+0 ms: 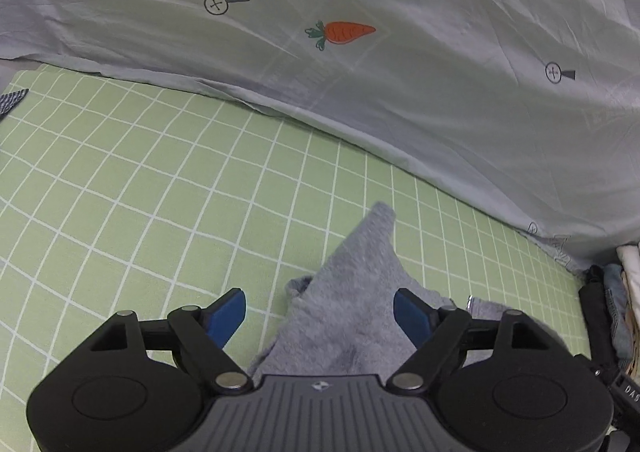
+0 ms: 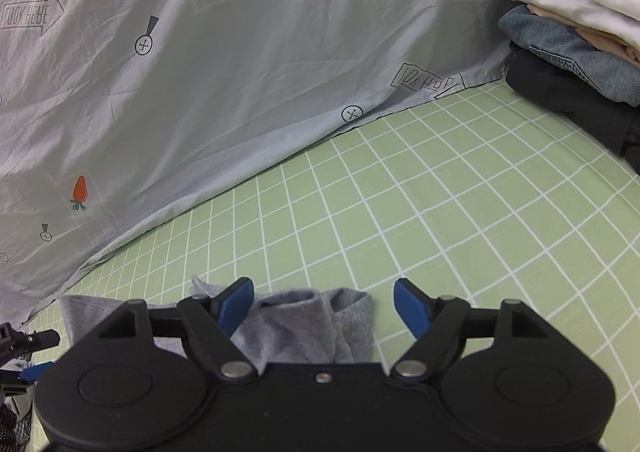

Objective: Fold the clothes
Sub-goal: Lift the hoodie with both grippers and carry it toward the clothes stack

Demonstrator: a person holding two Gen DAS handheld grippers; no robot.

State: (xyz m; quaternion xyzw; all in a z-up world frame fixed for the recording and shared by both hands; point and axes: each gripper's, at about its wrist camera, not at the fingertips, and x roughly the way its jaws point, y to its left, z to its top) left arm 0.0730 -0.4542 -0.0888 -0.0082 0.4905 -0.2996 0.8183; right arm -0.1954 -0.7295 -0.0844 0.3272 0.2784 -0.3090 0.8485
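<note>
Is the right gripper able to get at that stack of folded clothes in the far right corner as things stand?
Probably yes. The right gripper stands open over the grey fleece garment, and only bare green checked sheet lies between it and the stack of folded clothes.

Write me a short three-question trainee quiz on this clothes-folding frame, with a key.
1. True or false: the left gripper is clamped on the soft grey knitted garment.
2. What lies under the garment? A) bare wooden table B) light green sheet with white grid lines C) blue carpet
3. Which printed vegetable shows on the pale grey quilt cover?

Key: 1 false, its blue fingers stand apart, off the cloth, as with the right gripper. 2 B. 3 an orange carrot.
</note>
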